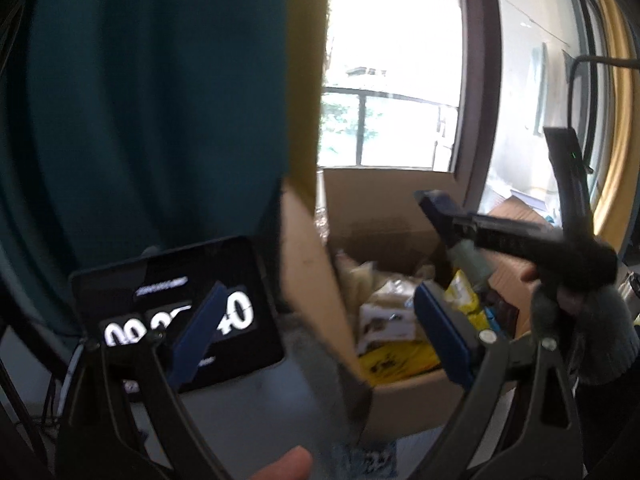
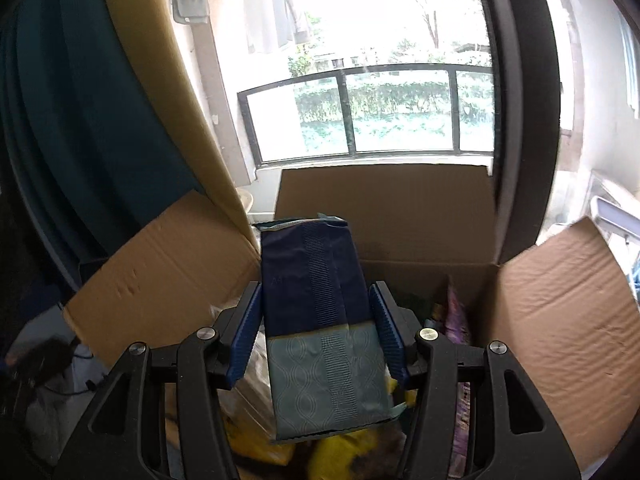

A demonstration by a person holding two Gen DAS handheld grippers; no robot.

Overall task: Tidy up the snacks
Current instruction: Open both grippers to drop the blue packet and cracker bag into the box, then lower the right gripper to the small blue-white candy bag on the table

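Right wrist view: right gripper [image 2: 318,334], jaws partly closed, blue pads pressed against both sides of a navy and teal snack packet [image 2: 320,320]. Packet stood upright between the pads, held above the open cardboard box [image 2: 384,208]. Box flaps folded outward on the left and right, rear flap upright before a window with a dark railing [image 2: 352,112]. Box contents under the packet: yellow bags [image 2: 340,452], a purple packet [image 2: 456,316] against the right inner wall, pale wrappers on the left.

Left wrist view: left gripper [image 1: 320,340], jaws spread wide, nothing between the pads. One pad sat in front of a black tablet [image 1: 176,312] showing large white digits, the other in front of the box's near wall. Box's left flap rose between the two pads. Right gripper visible at the right, over the box, carried by a gloved hand [image 1: 588,320]. Teal curtain [image 1: 152,100] filled the left. A fingertip [image 1: 284,464] showed at the bottom edge.
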